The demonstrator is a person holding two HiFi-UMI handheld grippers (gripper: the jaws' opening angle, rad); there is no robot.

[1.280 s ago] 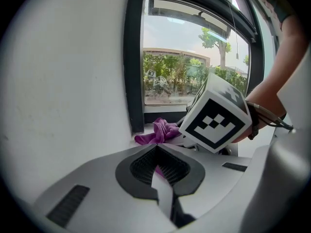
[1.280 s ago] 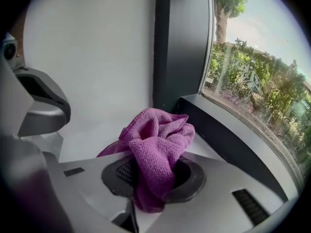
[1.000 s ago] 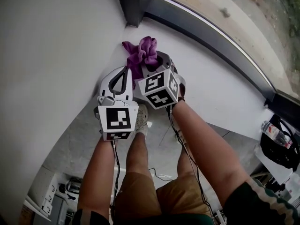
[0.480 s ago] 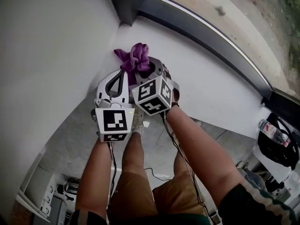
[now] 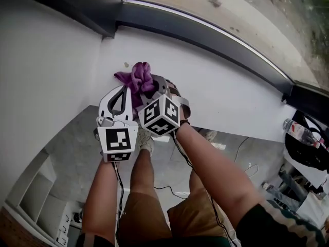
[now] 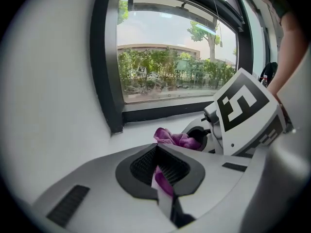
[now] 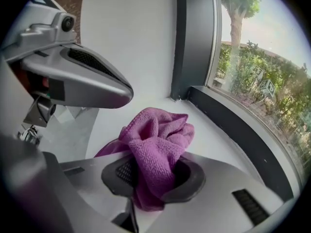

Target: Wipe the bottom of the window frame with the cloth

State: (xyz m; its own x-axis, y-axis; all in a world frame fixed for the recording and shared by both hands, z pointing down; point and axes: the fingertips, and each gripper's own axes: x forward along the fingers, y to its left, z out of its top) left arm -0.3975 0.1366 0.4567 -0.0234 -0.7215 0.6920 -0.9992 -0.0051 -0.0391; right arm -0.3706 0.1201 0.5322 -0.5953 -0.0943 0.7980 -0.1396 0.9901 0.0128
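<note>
Arms side by side, left gripper (image 5: pixel 125 89) closed, right gripper (image 5: pixel 153 86) clamping cloth (image 5: pixel 134 76)

- The cloth (image 5: pixel 138 77) is purple.
- The left gripper (image 6: pixel 161 168) and the right gripper (image 7: pixel 148 178) are light grey, with black pads by the jaws.
- The cube (image 5: pixel 117 140) on each is white with black squares.
- The window frame (image 5: pixel 205 32) is dark grey.
- The sill (image 5: pixel 226 89) is white.
- The shorts (image 5: pixel 154 215) are brown.
- The floor (image 5: pixel 72 153) is grey.
</note>
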